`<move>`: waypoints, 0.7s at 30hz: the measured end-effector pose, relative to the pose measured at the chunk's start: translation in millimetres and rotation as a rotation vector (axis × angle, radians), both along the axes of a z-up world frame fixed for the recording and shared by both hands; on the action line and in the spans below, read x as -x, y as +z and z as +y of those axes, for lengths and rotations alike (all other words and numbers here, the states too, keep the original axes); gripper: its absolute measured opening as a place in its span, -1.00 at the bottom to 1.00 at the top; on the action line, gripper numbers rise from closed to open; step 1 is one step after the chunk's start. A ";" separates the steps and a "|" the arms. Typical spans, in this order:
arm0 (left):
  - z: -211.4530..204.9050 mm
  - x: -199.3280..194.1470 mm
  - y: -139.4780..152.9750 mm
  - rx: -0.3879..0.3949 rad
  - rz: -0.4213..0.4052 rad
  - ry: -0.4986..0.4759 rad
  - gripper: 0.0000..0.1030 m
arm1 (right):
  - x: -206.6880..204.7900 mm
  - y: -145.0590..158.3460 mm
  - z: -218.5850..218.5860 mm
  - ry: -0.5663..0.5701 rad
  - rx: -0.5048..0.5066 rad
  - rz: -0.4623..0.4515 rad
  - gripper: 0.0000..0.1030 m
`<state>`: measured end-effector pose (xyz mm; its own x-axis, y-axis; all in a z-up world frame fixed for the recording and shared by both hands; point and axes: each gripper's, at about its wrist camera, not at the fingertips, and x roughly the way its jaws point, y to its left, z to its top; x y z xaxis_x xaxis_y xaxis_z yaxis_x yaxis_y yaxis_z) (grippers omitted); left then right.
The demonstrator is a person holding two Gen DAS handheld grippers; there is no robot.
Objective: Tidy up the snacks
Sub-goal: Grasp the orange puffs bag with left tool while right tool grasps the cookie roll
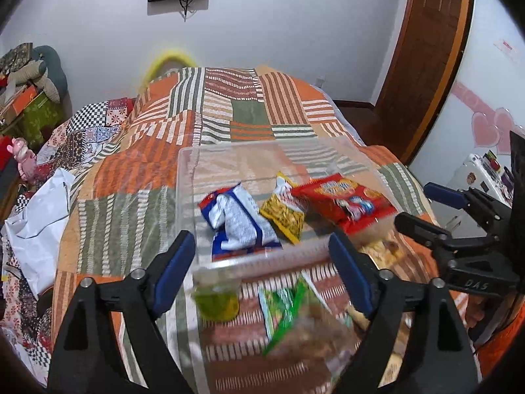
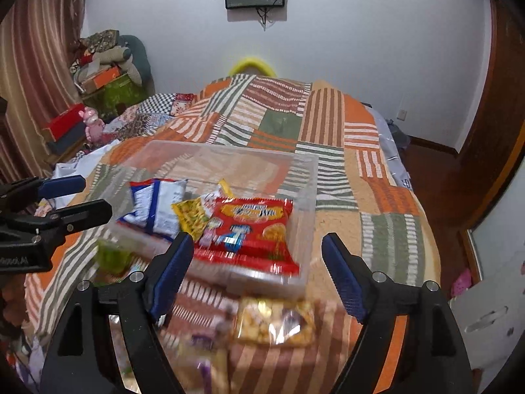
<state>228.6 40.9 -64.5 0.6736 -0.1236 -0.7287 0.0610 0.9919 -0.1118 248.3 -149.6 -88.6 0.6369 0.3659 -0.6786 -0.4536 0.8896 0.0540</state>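
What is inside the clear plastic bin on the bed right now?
The clear bin holds three snacks: a blue-white packet, a yellow packet and a red packet overlapping it. Anything beneath them is hidden.

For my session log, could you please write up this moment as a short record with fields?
surface: patchwork bedspread
container: clear plastic bin on the bedspread
in bin: red cracker packet, yellow snack packet, blue-and-white packet
outside bin, near side: green jelly cup, green packet, yellow clear-wrapped snack pack
left claw: open, holding nothing, above the bin's near edge
right claw: open, holding nothing, over the red cracker packet
image note: near items are blurred
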 end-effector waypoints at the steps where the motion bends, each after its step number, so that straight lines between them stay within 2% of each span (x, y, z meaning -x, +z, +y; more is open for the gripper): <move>1: 0.4 8.8 1.0 0.000 0.001 -0.002 0.69 | 4.1 0.2 -0.5 0.000 0.001 -0.003 0.53; 7: 3.5 51.5 -5.4 0.005 0.018 0.005 0.73 | 38.1 0.8 -8.6 0.006 0.002 -0.016 0.54; 21: -20.6 118.6 -48.8 0.065 0.146 -0.026 0.74 | 84.6 -39.3 -31.3 -0.019 -0.034 0.112 0.54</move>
